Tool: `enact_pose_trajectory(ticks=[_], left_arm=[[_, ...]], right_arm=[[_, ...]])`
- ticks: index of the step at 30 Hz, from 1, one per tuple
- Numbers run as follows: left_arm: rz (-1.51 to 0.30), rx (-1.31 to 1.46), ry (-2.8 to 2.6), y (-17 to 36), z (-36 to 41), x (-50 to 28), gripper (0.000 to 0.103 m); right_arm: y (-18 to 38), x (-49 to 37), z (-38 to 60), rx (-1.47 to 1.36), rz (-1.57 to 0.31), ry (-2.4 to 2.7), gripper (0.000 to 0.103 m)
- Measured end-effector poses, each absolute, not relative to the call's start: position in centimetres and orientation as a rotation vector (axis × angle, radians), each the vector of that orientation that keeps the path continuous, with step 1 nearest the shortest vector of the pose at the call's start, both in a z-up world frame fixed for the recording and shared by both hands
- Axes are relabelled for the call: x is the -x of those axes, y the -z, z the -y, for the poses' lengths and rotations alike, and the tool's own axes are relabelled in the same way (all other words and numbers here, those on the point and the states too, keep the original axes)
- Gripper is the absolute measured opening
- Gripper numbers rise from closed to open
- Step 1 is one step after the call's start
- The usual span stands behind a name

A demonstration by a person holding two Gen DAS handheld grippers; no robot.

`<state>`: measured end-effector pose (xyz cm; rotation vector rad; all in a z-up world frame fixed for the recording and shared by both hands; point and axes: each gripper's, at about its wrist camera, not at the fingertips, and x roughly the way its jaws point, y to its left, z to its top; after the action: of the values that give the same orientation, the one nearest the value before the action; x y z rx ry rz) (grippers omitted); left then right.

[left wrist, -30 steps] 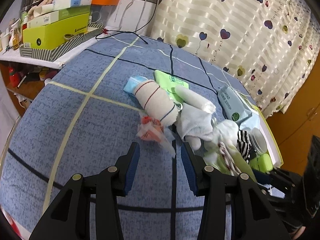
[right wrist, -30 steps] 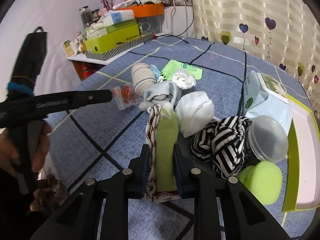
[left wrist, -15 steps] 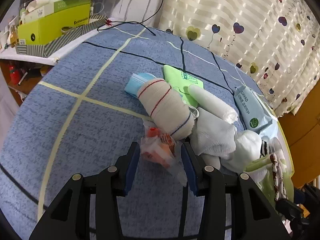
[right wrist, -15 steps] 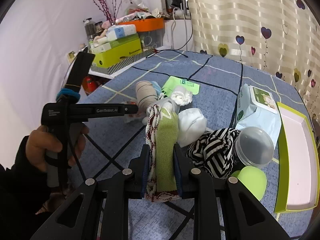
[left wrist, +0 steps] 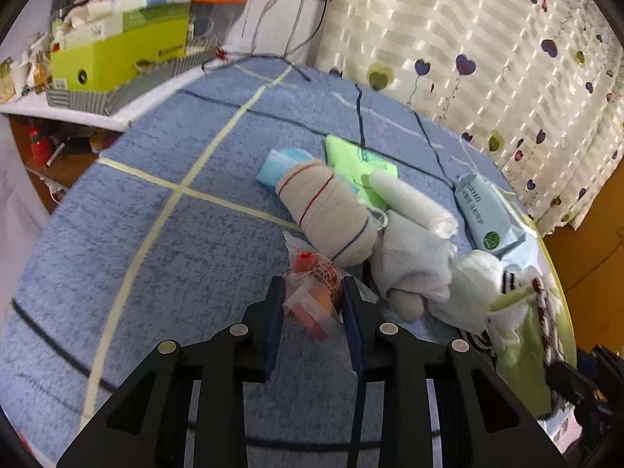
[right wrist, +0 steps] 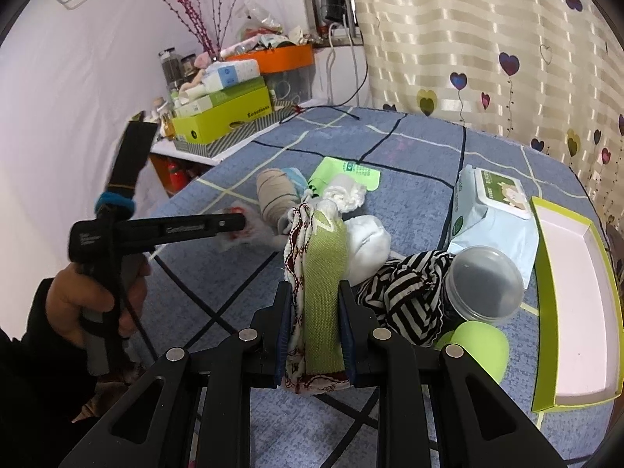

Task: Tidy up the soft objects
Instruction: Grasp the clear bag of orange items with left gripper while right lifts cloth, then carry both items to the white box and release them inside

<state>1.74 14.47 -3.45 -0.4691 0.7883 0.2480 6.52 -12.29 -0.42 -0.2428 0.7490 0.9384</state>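
A pile of soft things lies on the blue checked cloth (left wrist: 156,273): a beige rolled sock (left wrist: 325,210), a white towel roll (left wrist: 413,202), a pale blue sock (left wrist: 413,265) and a striped black-and-white cloth (right wrist: 413,296). My left gripper (left wrist: 312,296) has its jaws closed against a clear packet with orange contents (left wrist: 314,292); it also shows in the right wrist view (right wrist: 234,230). My right gripper (right wrist: 315,312) is shut on a green cloth with red-and-white trim (right wrist: 321,296), held above the cloth.
A wet-wipes pack (right wrist: 491,210), a clear lidded jar (right wrist: 483,280), a green round lid (right wrist: 479,347) and a green tray with a white inside (right wrist: 577,312) lie at the right. A green flat packet (left wrist: 358,156) lies behind the pile. A cluttered shelf (left wrist: 117,50) stands far left.
My left gripper moved forward to the orange packet and its jaws closed in on it. My right gripper rose and drew back, still holding the green cloth.
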Motion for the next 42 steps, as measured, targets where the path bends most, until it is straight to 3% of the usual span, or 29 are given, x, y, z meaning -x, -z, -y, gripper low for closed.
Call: enact_pose_trajectory(ticks=[11,24,42], left_arm=[[-0.691,0.417,-0.191,-1.6,-11.2,0.0,0.030],[-0.661,0.324,-0.017,-5.7,-3.3,-4.0,0.030],[-0.693,0.225,0.124,-7.0,5.5,-9.0,0.030]], right_arm=[[-1.9,-6.1,16.1,0.173,-0.682,-0.903,0.021],[-4.0,-11.0,25.5,0.063,-0.616,-0.707,0.021],[5.2,-20.4,32.8,-0.088,-0.871,-0.588,0.021]])
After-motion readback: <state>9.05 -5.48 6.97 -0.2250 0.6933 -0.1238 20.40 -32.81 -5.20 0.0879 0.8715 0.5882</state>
